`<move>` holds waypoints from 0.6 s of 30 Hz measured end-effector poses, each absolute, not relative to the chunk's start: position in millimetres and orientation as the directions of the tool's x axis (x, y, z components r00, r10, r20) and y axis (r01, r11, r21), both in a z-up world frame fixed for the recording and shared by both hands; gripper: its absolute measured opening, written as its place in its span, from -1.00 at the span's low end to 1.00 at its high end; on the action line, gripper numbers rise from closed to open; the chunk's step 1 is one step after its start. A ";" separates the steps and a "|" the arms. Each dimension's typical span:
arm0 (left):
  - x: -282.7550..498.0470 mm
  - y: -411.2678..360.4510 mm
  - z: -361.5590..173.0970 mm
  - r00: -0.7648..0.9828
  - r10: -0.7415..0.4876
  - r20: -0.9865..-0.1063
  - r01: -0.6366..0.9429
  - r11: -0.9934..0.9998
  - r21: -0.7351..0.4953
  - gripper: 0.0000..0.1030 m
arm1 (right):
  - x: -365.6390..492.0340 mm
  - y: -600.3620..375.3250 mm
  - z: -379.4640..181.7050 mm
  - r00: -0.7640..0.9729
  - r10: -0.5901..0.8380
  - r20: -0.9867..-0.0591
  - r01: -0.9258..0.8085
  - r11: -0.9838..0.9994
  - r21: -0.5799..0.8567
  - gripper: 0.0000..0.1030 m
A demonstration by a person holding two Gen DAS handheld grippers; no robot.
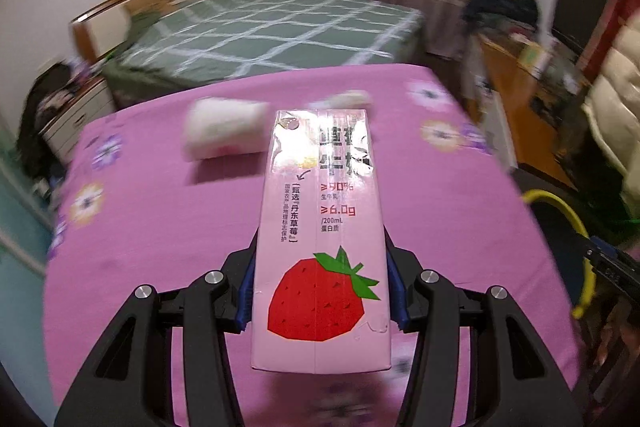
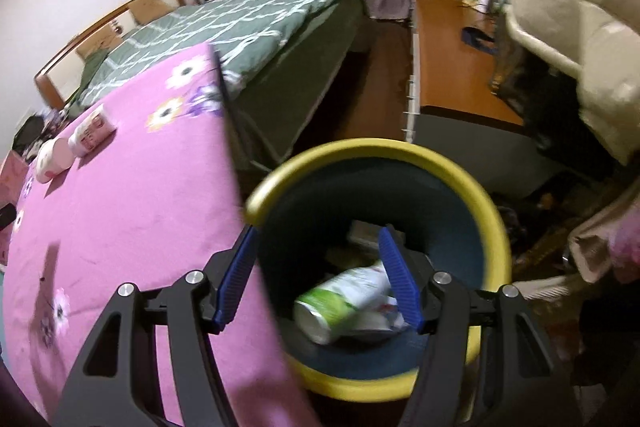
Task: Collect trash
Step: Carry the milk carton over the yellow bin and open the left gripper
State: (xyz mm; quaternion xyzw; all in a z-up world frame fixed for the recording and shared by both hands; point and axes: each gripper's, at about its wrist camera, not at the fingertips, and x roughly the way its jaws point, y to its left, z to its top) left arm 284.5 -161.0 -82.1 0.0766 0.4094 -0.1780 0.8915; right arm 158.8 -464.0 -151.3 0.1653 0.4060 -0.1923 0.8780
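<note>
- Nearest in the left wrist view, the left gripper [image 1: 320, 287] is seen pitched downward over the pink flowered tablecloth [image 1: 160, 227], and its blue pads are clamped on the two sides of a pink strawberry milk carton [image 1: 320, 227].
- The carton is held lengthwise along the fingers, strawberry end near and foil-sealed top far, clear of the cloth.
- Beyond the carton, a white cup [image 1: 224, 135] lying on its side is shown blurred on the cloth, with a second small white container [image 1: 344, 101] further right.
- In the right wrist view, the right gripper [image 2: 316, 275] is angled down above the yellow-rimmed bin [image 2: 496, 219]; its jaws are held apart and nothing is gripped.
- A green-and-white bottle [image 2: 340, 301] is seen lying inside the bin, below the fingers.
- Far off, a green checked bed [image 2: 248, 23] is visible.
</note>
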 end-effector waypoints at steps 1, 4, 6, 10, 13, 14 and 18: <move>280.2 -174.8 -81.7 0.593 -0.273 -0.758 0.405 0.914 -0.012 -0.02 | 151.6 -469.2 -150.9 0.595 -0.211 -0.776 0.483 0.865 0.135 0.16; 262.4 -231.1 -82.2 0.547 -0.349 -0.761 0.512 0.859 -0.026 -0.02 | 128.6 -485.6 -152.3 0.581 -0.248 -0.775 0.525 0.842 0.125 0.16; 250.5 -261.9 -83.9 0.517 -0.382 -0.766 0.567 0.823 -0.028 -0.02 | 113.9 -495.7 -153.9 0.576 -0.259 -0.776 0.548 0.826 0.131 0.16; 226.8 -323.0 -90.7 0.442 -0.438 -0.783 0.665 0.746 -0.042 -0.02 | 88.0 -510.8 -156.6 0.561 -0.290 -0.775 0.590 0.797 0.128 0.16; 209.4 -369.4 -98.9 0.379 -0.466 -0.800 0.721 0.690 -0.060 -0.02 | 72.3 -521.6 -159.3 0.554 -0.304 -0.775 0.615 0.777 0.134 0.17; 206.6 -377.8 -101.4 0.368 -0.468 -0.803 0.729 0.682 -0.064 -0.02 | 69.3 -523.6 -159.9 0.553 -0.306 -0.775 0.620 0.773 0.137 0.16; 195.1 -421.8 -112.2 0.329 -0.465 -0.822 0.756 0.651 -0.066 -0.02 | 55.2 -532.6 -159.9 0.546 -0.328 -0.771 0.643 0.754 0.134 0.17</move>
